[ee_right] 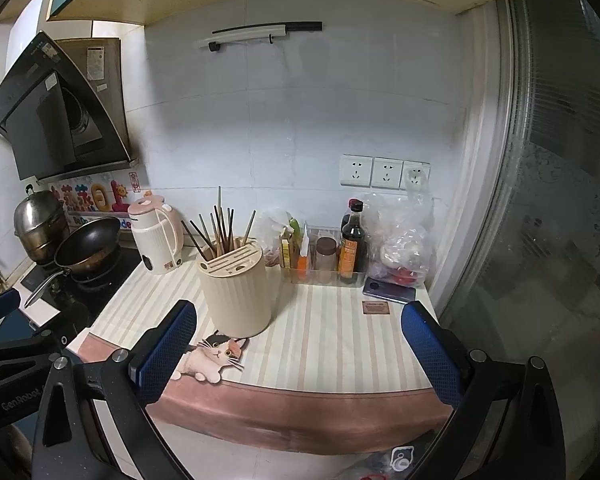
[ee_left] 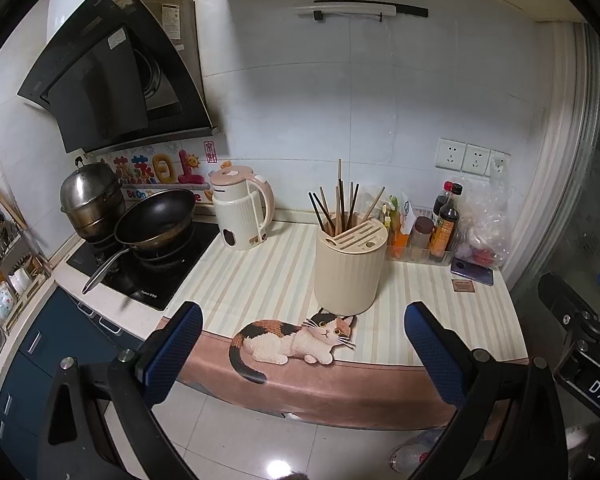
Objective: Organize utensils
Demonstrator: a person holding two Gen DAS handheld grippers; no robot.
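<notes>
A cream ribbed utensil holder (ee_left: 350, 270) (ee_right: 240, 292) stands on the striped counter mat (ee_left: 260, 280) (ee_right: 332, 340). Several chopsticks (ee_left: 340, 208) (ee_right: 218, 232) stick up out of its back half; the slots in its lid hold nothing. My left gripper (ee_left: 302, 334) hangs open in front of the counter edge, apart from the holder, with nothing between its blue pads. My right gripper (ee_right: 298, 332) is also open and empty, a little to the right of the holder. Each gripper shows at the edge of the other's view.
A cream kettle (ee_left: 242, 208) stands left of the holder, beside a stove with a black wok (ee_left: 156, 216) and a steel pot (ee_left: 90, 196). A tray of sauce bottles (ee_right: 352, 244), a plastic bag (ee_right: 400, 240) and a phone (ee_right: 388, 292) sit at the back right. A glass door (ee_right: 540, 200) bounds the right.
</notes>
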